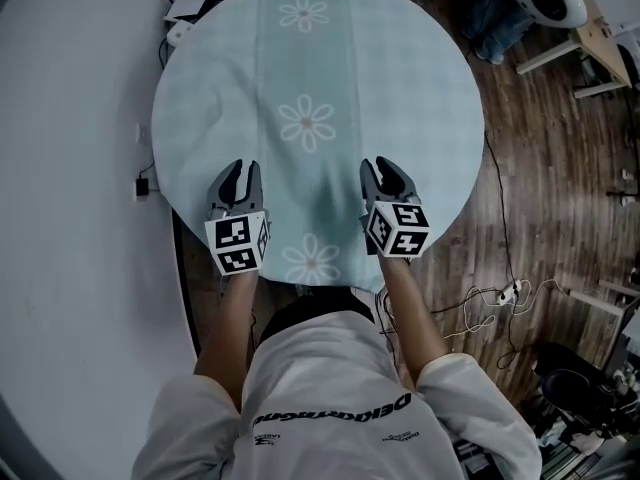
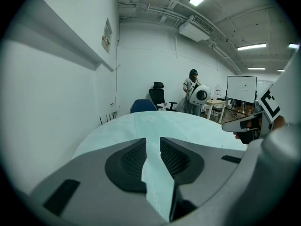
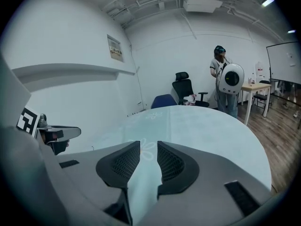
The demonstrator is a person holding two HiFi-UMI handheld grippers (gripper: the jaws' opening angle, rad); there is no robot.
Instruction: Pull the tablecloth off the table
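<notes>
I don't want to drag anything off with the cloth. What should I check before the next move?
1. Nothing stands on the tablecloth: ok.
2. Left hand-held gripper jaws apart, cloth showing through the gap: ok.
3. Right hand-held gripper jaws apart, cloth showing through the gap: ok.
4. Both grippers over the near part of the cloth: ok.
5. Pads closed on the cloth: not ok, neither grips it yet.
6. Cables on the floor clear of where the cloth will fall: cannot tell.
</notes>
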